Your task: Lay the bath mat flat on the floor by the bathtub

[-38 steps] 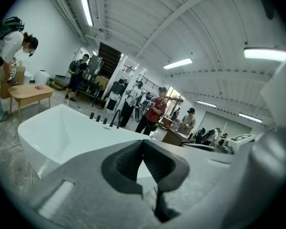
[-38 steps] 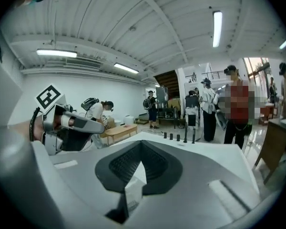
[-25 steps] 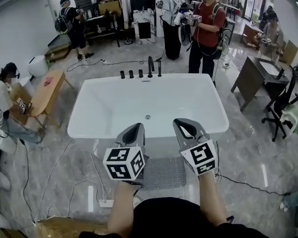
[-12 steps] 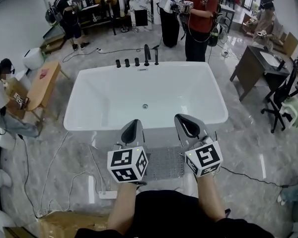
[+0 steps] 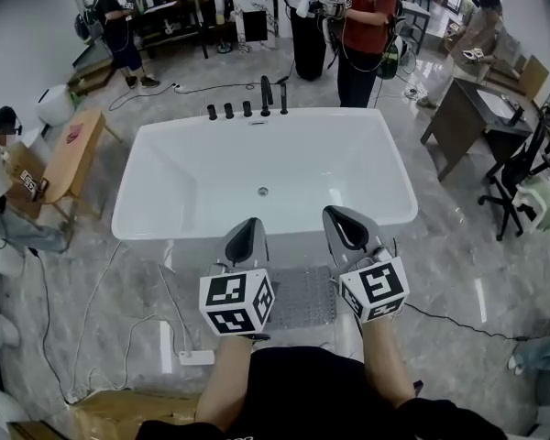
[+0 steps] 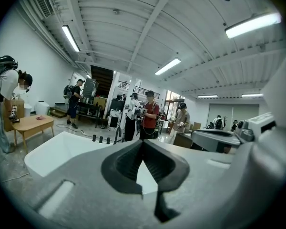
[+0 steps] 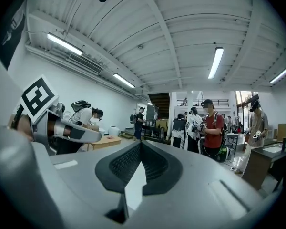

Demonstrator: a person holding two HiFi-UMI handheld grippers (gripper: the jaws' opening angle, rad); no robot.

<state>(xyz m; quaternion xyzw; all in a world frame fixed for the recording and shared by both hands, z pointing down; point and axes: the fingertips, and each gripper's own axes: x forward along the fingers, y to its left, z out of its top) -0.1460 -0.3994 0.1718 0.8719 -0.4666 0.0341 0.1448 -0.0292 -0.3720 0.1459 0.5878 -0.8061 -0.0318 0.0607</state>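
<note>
Grey polished floor (image 5: pixel 458 273), large open room, white ribbed ceiling with strip lights in both gripper views. White bathtub (image 5: pixel 192 181) stood at the centre of the head view, with black tap fittings (image 5: pixel 257 104) on its far rim.

Bath mat (image 5: pixel 302 296): grey and textured, it lay on the floor just beside the tub's near side and looked flat. Only the strip between the two grippers was visible; its side edges were hidden behind them.

Left gripper (image 5: pixel 250 227): held above the mat's left part, pointing toward the tub. In the left gripper view its jaws met at the tips with nothing between them, and the white tub showed through the slot lower down. It was closed and empty.

Right gripper (image 5: pixel 335 216): held above the mat's right part, level with the left one and apart from it. In its own view the jaws were tip to tip in the same way, with nothing held.

Neither gripper touched the mat.

Surroundings: a wooden table (image 5: pixel 73 154) well left of the tub, a white power strip (image 5: pixel 197 357) with cables on the floor at near left, several people standing beyond the tub, and a dark desk (image 5: pixel 458 126) at right.
</note>
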